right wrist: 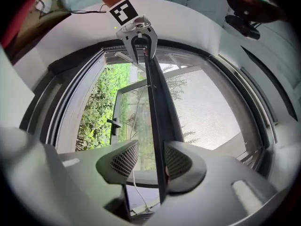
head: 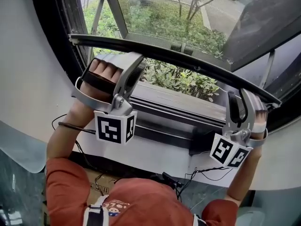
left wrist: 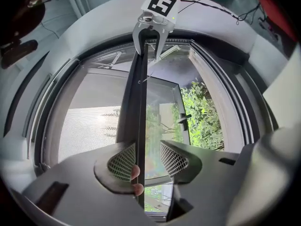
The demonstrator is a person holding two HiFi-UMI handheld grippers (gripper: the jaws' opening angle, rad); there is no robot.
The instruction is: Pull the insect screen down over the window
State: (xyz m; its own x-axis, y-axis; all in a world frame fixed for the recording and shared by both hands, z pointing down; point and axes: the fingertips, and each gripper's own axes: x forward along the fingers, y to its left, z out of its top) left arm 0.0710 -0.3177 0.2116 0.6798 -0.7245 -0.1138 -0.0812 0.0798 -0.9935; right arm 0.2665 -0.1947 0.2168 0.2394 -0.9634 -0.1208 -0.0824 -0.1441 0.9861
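Left gripper (left wrist: 146, 157) and right gripper (right wrist: 150, 161), jaws apart, straddle the screen bar (head: 188, 56) across mid-frame; I should draw both ends down evenly, staying level.

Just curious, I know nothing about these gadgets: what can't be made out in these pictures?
- Top of the pale mesh insect screen: head view, cut off by the upper edge.
- Person's right hand: head view, mostly behind the right tongs.
- Part of the grey window sill: head view, covered by the left tongs.
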